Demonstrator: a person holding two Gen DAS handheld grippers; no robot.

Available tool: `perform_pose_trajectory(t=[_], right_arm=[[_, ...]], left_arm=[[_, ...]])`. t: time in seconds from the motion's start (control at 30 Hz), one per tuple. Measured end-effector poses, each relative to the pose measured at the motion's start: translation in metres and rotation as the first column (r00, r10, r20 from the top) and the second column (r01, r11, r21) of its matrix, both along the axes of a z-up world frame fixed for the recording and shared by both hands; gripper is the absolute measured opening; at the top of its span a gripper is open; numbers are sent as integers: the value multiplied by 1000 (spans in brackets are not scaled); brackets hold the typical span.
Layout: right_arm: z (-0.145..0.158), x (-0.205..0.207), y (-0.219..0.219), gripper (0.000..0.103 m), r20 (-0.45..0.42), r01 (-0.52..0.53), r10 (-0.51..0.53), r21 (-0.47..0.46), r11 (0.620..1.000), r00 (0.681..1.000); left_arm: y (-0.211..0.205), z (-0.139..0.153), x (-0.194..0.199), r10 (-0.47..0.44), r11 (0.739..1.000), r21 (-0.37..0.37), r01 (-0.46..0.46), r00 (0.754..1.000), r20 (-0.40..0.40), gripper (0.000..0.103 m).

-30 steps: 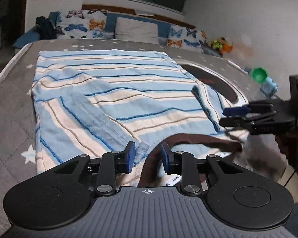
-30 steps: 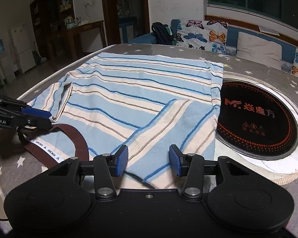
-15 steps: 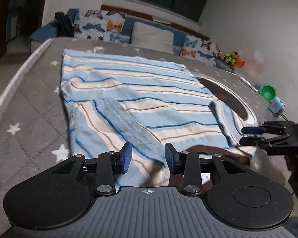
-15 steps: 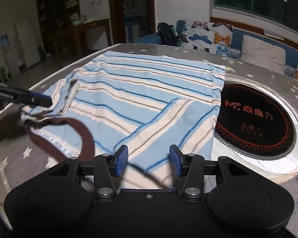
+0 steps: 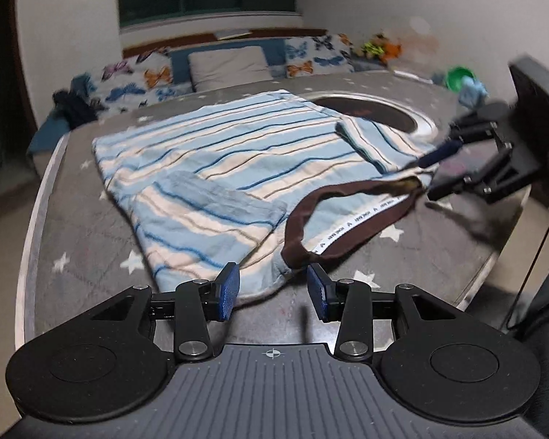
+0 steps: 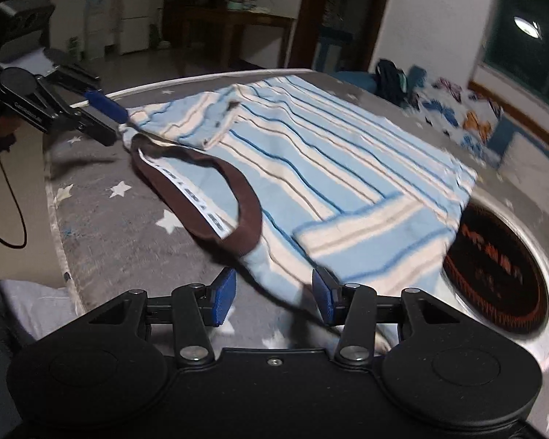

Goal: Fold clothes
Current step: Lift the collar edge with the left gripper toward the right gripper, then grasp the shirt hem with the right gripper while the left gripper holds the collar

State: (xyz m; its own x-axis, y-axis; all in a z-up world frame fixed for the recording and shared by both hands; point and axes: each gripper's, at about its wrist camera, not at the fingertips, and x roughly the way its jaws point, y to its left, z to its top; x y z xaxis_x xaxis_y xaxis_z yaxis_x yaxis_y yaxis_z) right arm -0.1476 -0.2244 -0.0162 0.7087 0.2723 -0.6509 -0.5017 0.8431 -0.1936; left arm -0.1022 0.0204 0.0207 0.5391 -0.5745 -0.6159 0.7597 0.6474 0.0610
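A blue and cream striped shirt (image 5: 230, 153) lies flat on the grey star-patterned table (image 5: 77, 226), both sleeves folded inward, its brown collar (image 5: 347, 219) toward me. My left gripper (image 5: 272, 291) is open and empty just in front of the near shoulder edge. My right gripper (image 6: 272, 294) is open over the shirt's (image 6: 311, 153) other near corner, beside the collar (image 6: 245, 219). Each gripper shows in the other's view, the right one (image 5: 432, 170) at the shirt's right shoulder, the left one (image 6: 102, 120) at its left shoulder.
A round black induction hob (image 6: 494, 274) is set in the table right of the shirt. A sofa with butterfly cushions (image 5: 216, 69) stands behind the table. A green toy (image 5: 457, 78) sits at the far right. The table edge (image 6: 55, 219) is close on the left.
Both grippers have pulled back toward the near edge and swung outward. The collar end now lies spread and visible between them. The jaws stand wider open than before.
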Motion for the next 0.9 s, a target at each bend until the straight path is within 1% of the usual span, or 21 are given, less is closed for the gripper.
perform_pose_trajectory(t=[0.03,0.1,0.13,0.17,0.2,0.3,0.33,0.37,0.5,0.57,0.63,0.73,0.77,0.8,0.83,0.87,0.9], right_arm=[[-1,3,2,44,-8,-1,1,7,1000,1000],[0,7,4,28,-18,-10,11,18,1000,1000],[1,8,5,25,-14,-11,11,15,1000,1000],[2,9,6,21,-13,-15,15,15,1000,1000],[4,10,7,18,-14,-16,16,19,1000,1000],[10,15,5,14,-6,-7,8,32,999,1000],[13,17,3,14,-4,-4,4,40,999,1000],[15,19,2,13,-3,0,0,47,999,1000],[20,28,-4,13,-5,13,-13,62,998,1000],[20,32,-7,13,-9,20,-19,60,998,1000],[20,36,-10,13,-14,26,-26,59,998,1000],[19,43,-14,16,-21,36,-35,57,998,999],[19,45,-16,21,-24,39,-38,57,998,999],[19,47,-18,31,-26,43,-41,56,998,999],[19,50,-19,37,-28,46,-44,55,997,999],[15,42,-23,47,-32,34,-33,33,999,999],[12,39,-24,50,-24,29,-29,15,999,999]], left_arm=[[-2,-1,0,-8,1000,7,8,1000,5,42],[-10,-5,1,-36,999,35,35,999,39,41],[-13,-7,1,-46,998,47,44,997,55,41],[-16,-8,2,-57,997,60,53,996,66,38],[-19,-10,2,-67,996,68,61,995,78,28],[-23,-9,2,-83,994,73,76,991,107,13],[-23,-6,3,-80,995,62,74,990,112,12],[-21,1,7,-72,997,29,69,991,117,10],[-19,20,33,-8,998,-53,15,992,126,9],[-22,22,44,5,998,-69,3,993,121,9],[-32,18,66,27,998,-67,-20,995,99,9],[-39,12,80,36,998,-53,-32,996,79,9],[-42,8,88,41,998,-50,-38,998,57,9],[-43,7,90,43,998,-49,-41,998,54,9],[-43,5,92,46,998,-49,-43,998,52,9],[-43,5,93,46,998,-53,-44,998,42,9],[-43,4,94,46,997,-57,-44,998,34,9]])
